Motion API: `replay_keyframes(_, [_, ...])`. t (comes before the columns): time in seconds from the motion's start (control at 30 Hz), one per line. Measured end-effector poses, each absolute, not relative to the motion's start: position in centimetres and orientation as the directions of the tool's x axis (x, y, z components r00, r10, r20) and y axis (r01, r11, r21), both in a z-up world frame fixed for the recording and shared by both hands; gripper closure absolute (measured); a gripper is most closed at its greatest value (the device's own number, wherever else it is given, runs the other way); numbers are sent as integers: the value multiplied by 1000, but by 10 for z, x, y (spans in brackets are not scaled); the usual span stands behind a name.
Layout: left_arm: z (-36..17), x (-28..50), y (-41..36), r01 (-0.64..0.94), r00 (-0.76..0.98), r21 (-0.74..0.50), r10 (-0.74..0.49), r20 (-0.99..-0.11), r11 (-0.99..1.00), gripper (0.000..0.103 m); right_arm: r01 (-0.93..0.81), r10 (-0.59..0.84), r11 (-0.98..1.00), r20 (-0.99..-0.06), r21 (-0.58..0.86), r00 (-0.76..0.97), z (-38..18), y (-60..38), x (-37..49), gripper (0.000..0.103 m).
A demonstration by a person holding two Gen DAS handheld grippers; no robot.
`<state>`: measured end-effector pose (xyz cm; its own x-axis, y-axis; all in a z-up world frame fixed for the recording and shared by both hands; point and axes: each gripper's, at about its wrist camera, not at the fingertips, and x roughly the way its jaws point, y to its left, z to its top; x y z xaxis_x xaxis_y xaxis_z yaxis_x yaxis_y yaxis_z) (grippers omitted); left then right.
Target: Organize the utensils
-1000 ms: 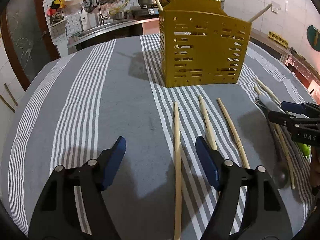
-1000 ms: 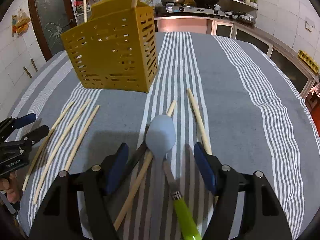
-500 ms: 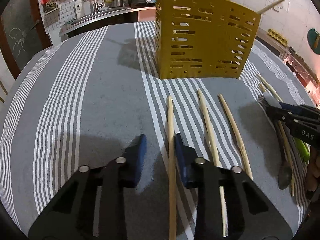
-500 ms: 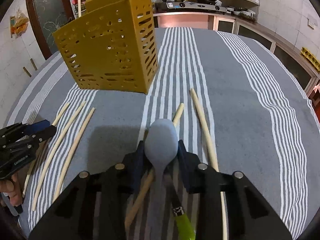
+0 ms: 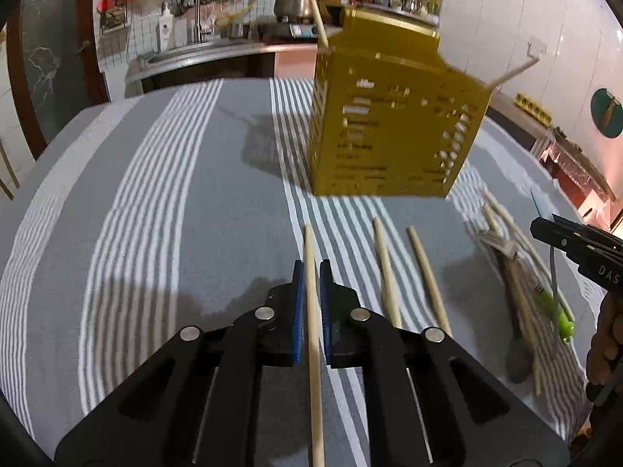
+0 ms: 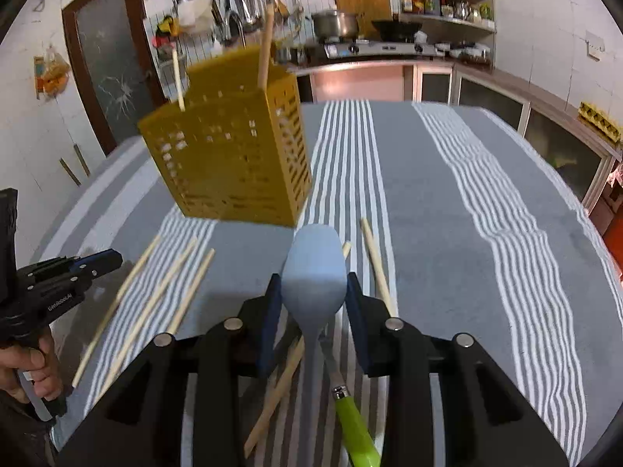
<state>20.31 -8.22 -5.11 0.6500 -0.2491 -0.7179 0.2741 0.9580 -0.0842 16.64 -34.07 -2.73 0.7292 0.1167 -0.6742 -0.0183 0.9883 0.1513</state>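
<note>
Two sticks already stand in the yellow holder (image 6: 229,163), poking out of its top, so the tidying has only just begun. I cannot see inside the holder, so I cannot tell which part of it each stick is in. It sits on the striped cloth (image 6: 447,214), at about 11 o'clock from the right gripper.

The left gripper (image 5: 310,292) has its blue pads squeezed together on one thin wooden stick (image 5: 311,272). The stick runs straight through the jaws and points to 12 o'clock, toward the holder (image 5: 389,124).

The right gripper (image 6: 313,292) is clamped on the bowl of a pale blue spoon (image 6: 314,272), with one pad on each side of it.

Lots is left, I think. Two more sticks (image 5: 405,272) lie on the cloth at about 1 o'clock from the left gripper. Under the spoon, a green-handled knife (image 6: 356,428) lies on the cloth, with more sticks (image 6: 375,264) beside it. A dark utensil (image 5: 518,311) lies in that pile too, but it is too blurry to name. All of these, and the two held things, are not yet in the holder.
</note>
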Motion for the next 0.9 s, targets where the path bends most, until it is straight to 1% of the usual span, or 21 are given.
replay_keyframes(0.27, [-27, 181, -78, 273, 708, -76, -254, -659, 959, 96, -46, 135, 986, -597, 161, 791, -5, -338, 144, 70])
replay_keyframes(0.53, [-14, 168, -69, 270, 739, -96, -270, -618, 958, 97, -60, 134, 987, -554, 150, 821, 8, -339, 129, 70])
replay_keyframes(0.6, [-15, 167, -71, 279, 731, -83, -268, -628, 957, 97, -59, 127, 988, -548, 141, 827, 10, -339, 126, 70])
replay_keyframes(0.67, [-21, 170, -73, 299, 697, -86, -279, -661, 950, 96, -57, 127, 988, -550, 142, 825, 11, -341, 125, 70])
replay_keyframes(0.7, [-24, 172, -73, 301, 687, -91, -282, -670, 949, 94, -56, 126, 988, -550, 142, 826, 10, -342, 125, 70])
replay_keyframes(0.73, [-28, 175, -75, 306, 672, -85, -278, -686, 948, 89, -56, 125, 988, -551, 141, 825, 10, -342, 125, 70])
replay_keyframes(0.8, [-36, 178, -78, 302, 662, -65, -259, -704, 951, 53, -53, 123, 989, -557, 140, 822, 8, -343, 126, 70])
replay_keyframes(0.83, [-42, 182, -78, 283, 660, -53, -234, -714, 958, 48, -51, 122, 989, -560, 141, 819, 6, -343, 127, 70])
replay_keyframes(0.9, [-50, 188, -80, 273, 643, -40, -213, -735, 961, 44, -45, 117, 989, -575, 138, 810, 2, -343, 130, 70])
